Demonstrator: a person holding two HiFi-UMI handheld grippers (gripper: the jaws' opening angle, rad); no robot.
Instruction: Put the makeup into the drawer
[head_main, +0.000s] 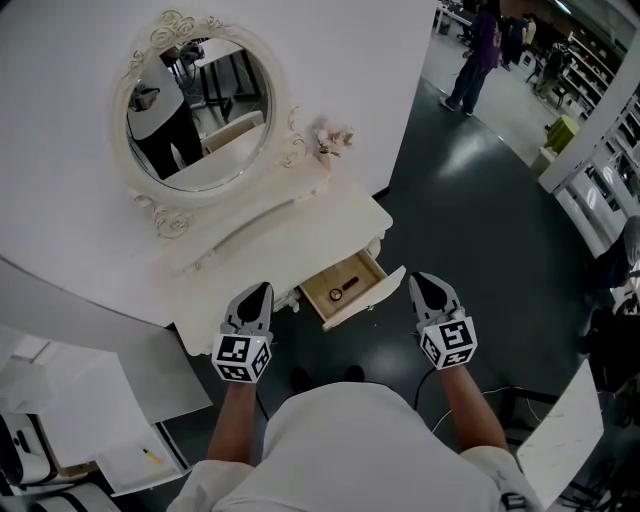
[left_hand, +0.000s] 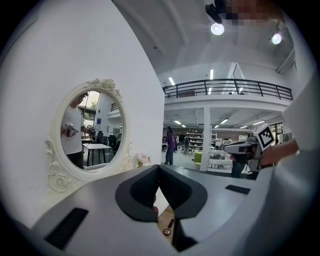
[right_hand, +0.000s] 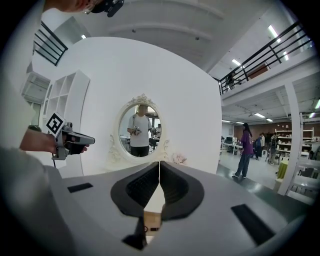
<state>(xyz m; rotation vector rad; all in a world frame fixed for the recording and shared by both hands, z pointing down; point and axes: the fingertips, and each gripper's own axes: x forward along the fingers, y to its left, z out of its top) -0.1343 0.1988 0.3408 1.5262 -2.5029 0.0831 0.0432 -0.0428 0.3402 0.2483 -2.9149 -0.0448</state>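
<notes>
A white vanity table (head_main: 290, 235) with an oval mirror (head_main: 198, 110) stands against a white wall. Its wooden drawer (head_main: 322, 299) is pulled open toward me. A small dark makeup stick (head_main: 343, 291) lies inside; the left gripper view shows it too (left_hand: 167, 231). My left gripper (head_main: 262, 290) hovers shut and empty just left of the drawer front, jaws meeting (left_hand: 159, 167). My right gripper (head_main: 420, 280) is held to the right of the drawer, also shut and empty (right_hand: 159, 164). Both point roughly level toward the table.
A small pink flower bunch (head_main: 333, 138) sits on the tabletop's far right. White panels and papers (head_main: 70, 410) lie at the lower left. A person in purple (head_main: 478, 50) walks on the dark floor far behind, near shelving (head_main: 600, 150).
</notes>
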